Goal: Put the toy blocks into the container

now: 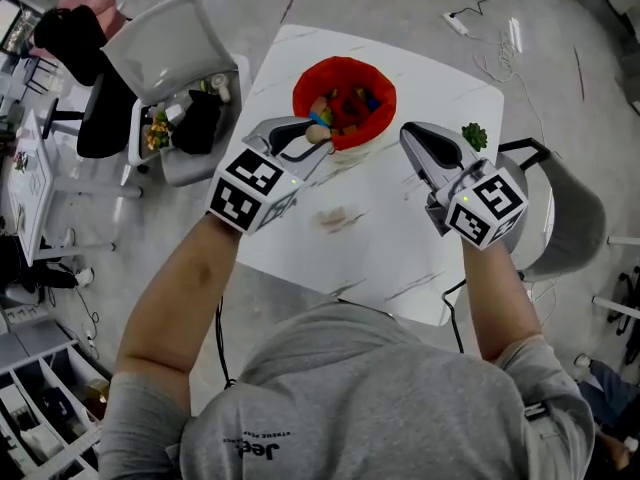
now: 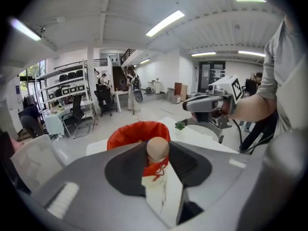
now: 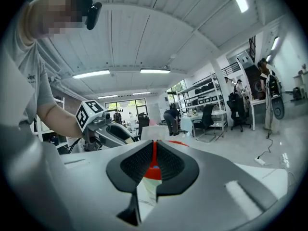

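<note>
A red container [image 1: 303, 90] stands at the far side of the white table [image 1: 400, 258], with several coloured toy blocks [image 1: 347, 105] inside. My left gripper [image 1: 316, 134] hangs at the container's near left rim, shut on a round tan block [image 1: 319, 133]. In the left gripper view the tan block [image 2: 158, 149] sits pinched between the pads, with the container [image 2: 134, 133] just behind it. My right gripper [image 1: 413, 134] is held to the right of the container, jaws together and empty. The right gripper view shows only a thin slit between its jaws, and the red container [image 3: 154, 169] shows through it.
A small green toy [image 1: 474, 135] lies on the table's far right, beyond the right gripper. A brownish smear [image 1: 338, 218] marks the table's middle. A grey chair [image 1: 165, 63] loaded with items stands left of the table, and another chair [image 1: 570, 218] stands to its right.
</note>
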A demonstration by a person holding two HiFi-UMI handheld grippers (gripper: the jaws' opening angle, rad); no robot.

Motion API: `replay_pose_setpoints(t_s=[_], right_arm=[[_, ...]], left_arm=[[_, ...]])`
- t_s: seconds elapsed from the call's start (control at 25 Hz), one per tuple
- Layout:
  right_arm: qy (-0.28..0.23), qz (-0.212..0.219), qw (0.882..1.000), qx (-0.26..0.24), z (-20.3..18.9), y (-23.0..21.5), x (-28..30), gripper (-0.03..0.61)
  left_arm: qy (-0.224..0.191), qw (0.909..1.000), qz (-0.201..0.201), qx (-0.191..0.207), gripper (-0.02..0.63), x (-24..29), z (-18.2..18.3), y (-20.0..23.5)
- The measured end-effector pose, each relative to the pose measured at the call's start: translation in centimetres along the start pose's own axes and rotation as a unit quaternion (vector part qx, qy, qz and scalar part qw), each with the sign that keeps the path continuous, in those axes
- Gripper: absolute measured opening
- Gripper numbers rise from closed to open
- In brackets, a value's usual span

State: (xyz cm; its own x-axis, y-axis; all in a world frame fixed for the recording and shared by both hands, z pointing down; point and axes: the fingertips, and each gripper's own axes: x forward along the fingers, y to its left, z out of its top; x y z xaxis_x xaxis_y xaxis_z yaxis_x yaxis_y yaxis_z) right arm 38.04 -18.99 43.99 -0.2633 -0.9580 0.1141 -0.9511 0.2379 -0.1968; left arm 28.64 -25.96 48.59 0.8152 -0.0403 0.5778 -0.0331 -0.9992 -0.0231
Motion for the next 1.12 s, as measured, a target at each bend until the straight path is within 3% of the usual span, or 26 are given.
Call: replay_pose_setpoints(t_s=[0.48, 0.68, 0.96, 1.12], right_arm=[[0.000, -0.020, 1.000, -0.021, 1.9, -3.4, 1.6, 0.006], [0.005, -0.021, 1.000, -0.016, 1.5, -3.9, 1.4, 0.006], [0.003, -0.017, 1.000, -0.011, 1.5, -2.9, 1.5, 0.006], [0.006, -0.010, 1.000, -0.010, 1.2, -1.3, 1.7, 0.006]], left_arm=[[0.033, 0.9993, 0.016, 0.003, 0.193, 5.9, 1.3, 5.3], [0.013, 0.9995, 0.012, -0.025, 0.296, 6.8, 1.9, 6.1], [-0.018, 0.9992, -0.001, -0.035, 0.296, 3.8, 2.4, 4.6], [-0.048, 0.9976, -0.028, -0.040, 0.295, 1.4, 1.8, 1.8]])
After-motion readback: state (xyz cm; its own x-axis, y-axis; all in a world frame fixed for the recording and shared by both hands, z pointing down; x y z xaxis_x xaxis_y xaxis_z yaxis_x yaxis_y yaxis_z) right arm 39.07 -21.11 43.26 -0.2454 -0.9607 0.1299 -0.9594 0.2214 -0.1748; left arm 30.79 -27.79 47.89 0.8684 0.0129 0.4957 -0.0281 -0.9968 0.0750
